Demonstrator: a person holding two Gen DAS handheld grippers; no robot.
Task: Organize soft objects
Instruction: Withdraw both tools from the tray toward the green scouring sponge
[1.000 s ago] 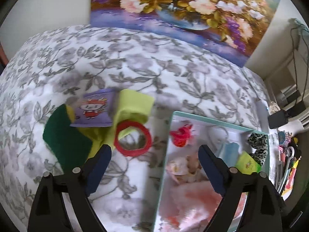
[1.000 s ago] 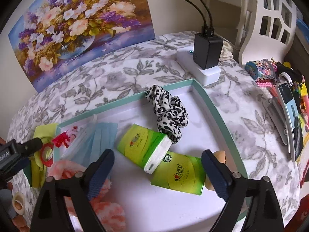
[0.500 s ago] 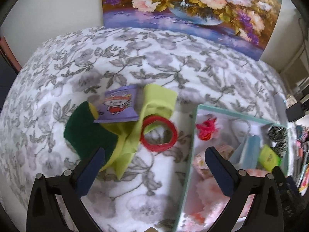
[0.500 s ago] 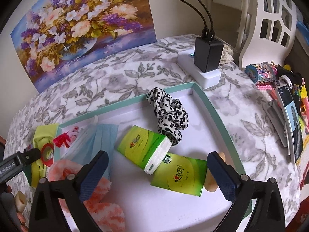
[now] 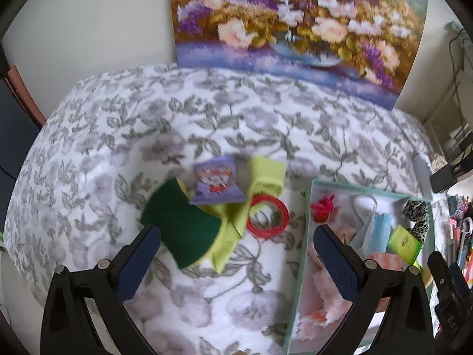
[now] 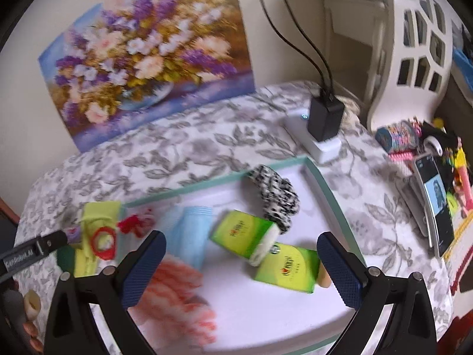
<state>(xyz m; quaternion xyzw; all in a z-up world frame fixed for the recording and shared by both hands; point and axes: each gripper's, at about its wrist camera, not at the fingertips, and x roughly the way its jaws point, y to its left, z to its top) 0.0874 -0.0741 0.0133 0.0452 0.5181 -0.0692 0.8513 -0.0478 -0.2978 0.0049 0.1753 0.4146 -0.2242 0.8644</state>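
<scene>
Floral tablecloth fills left wrist view; left gripper hangs above it, fingers spread wide, grasping nothing; green felt, yellow cloth, purple pouch and red ring lie in overlapping pile just beside teal tray; right gripper released over tray interior, empty; inside tray: spotted scrunchie, two green tissue packs, blue masks, pink fluffy cloth, red bow; flower painting leans against wall behind.

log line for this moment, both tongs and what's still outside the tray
left tongs: open, empty | right tongs: open, empty, over teal tray | outside tray: green felt, purple packet, red ring
</scene>
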